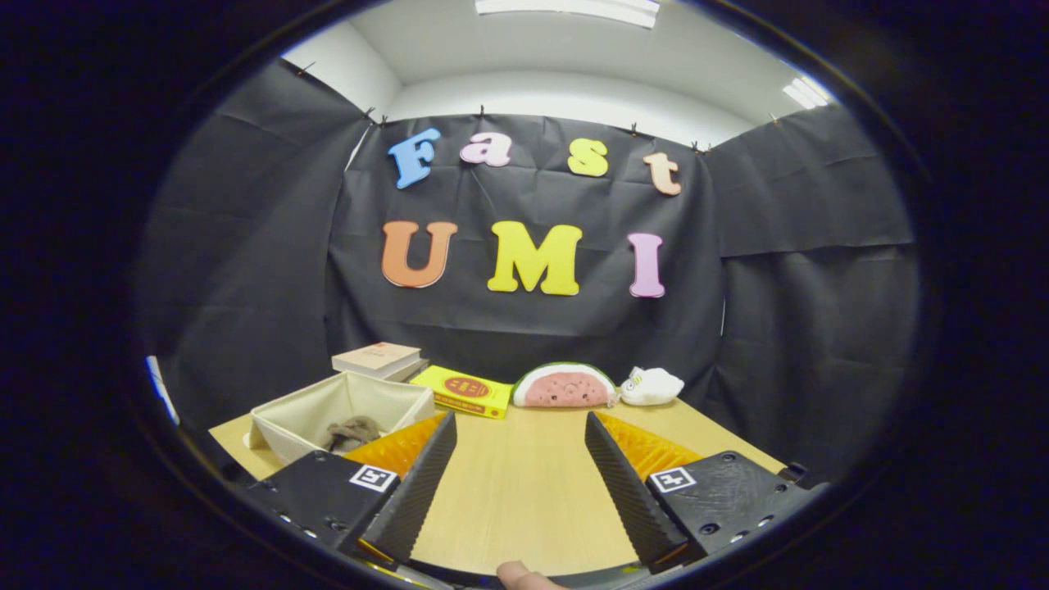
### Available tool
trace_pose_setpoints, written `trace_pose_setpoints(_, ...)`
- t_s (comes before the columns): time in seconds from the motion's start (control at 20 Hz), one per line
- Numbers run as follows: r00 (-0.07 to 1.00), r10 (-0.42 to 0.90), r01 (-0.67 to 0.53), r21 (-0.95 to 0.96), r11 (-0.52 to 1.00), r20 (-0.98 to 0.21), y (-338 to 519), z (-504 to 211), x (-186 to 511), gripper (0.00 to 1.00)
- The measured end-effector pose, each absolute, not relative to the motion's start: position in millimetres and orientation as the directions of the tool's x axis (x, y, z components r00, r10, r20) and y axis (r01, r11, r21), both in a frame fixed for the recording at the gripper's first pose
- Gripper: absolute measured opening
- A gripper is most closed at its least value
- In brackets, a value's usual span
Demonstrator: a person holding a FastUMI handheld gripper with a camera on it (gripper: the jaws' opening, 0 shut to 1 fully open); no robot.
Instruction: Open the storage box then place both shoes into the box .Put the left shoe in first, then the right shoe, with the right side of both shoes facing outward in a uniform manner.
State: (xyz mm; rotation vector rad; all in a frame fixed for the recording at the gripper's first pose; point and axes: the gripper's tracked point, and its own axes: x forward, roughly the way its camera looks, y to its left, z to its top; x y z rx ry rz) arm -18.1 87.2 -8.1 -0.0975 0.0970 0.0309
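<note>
A fingertip point(518, 575) shows just behind the gripper point(520, 438), whose fingers stand wide apart over the bare wooden table point(524, 500), holding nothing. Left of the gripper sits the open beige storage box point(340, 414) with a brownish item point(354, 431) inside; beyond the gripper lie stacked books point(379, 360), a yellow box point(463, 391), a watermelon plush point(564, 386) and a white plush point(651, 386).

A: How many boxes? 
B: One cloth box point(340, 410), beyond the left finger. 
A: Books? 
B: Three: two stacked books point(379, 360), one yellow book point(463, 392). 
A: Toys? 
B: Two ahead: watermelon toy point(564, 386), white toy point(651, 386).
</note>
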Motion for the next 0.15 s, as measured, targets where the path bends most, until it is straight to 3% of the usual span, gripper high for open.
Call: trace_pose_setpoints(0.15,0.995,-0.006,-0.003,-0.092,0.996,-0.101,69.8,-12.6,-12.9,0.96)
